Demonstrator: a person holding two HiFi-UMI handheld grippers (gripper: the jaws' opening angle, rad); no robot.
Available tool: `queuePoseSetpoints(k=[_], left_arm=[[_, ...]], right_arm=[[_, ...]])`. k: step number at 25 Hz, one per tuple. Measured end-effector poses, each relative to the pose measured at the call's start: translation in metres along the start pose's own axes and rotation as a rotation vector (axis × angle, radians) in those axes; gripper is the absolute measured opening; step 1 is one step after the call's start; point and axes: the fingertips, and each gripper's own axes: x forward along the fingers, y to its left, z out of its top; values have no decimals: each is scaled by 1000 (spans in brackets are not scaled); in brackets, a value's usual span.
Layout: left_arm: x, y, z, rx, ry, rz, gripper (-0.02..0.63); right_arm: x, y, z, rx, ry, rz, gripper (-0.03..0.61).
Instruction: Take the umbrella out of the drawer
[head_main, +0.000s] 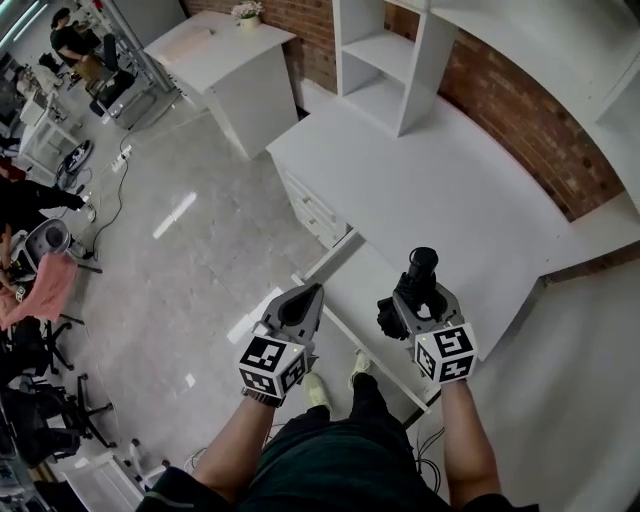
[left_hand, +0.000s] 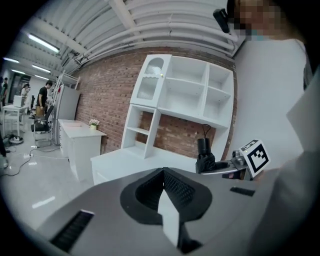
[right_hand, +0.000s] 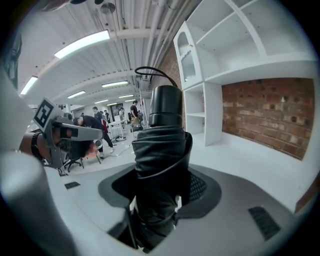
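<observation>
A black folded umbrella (head_main: 412, 298) stands upright in my right gripper (head_main: 404, 302), its round handle (head_main: 423, 261) on top with a wrist loop. In the right gripper view the umbrella's (right_hand: 161, 150) rolled fabric fills the gap between the jaws, which are shut on it (right_hand: 160, 196). It hangs above the open white drawer (head_main: 360, 268) of the desk. My left gripper (head_main: 314, 293) is held to the left of the drawer, its jaws shut on nothing (left_hand: 162, 183). From the left gripper view the umbrella (left_hand: 204, 158) is seen off to the right.
The white desk top (head_main: 440, 190) runs along the brick wall with a white shelf unit (head_main: 390, 60) on it. A second white cabinet (head_main: 225, 65) with a flower pot stands further left. Chairs and people (head_main: 40, 250) are at the far left. My feet (head_main: 335, 385) are beside the drawer.
</observation>
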Motion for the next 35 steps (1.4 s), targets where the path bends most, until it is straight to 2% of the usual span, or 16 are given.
queuePoseSetpoints(k=[3,8,13,18,25,35], left_arm=[[-10,7,26,-29,-38,22,6],[-28,12,75,-21,-99,39,6],[-47,8,113,-4,-154,39,6],[-58,3,139,17,-184,47,6],[-82,-7,166,46,-240,51,6],[-114,-9,190,78,-292,66,6]], right_arm=[[-13,6,42,-16,-72,-5,209],[-37,19,109,-60,-200,-27,209],[-59,33,152,-85,-282,-28,209],[-78,34,175,-87,-327,-34,209],[-102,44,198,-143,-380,-65,209],[-119,69,228,-184,-448,-63,209]])
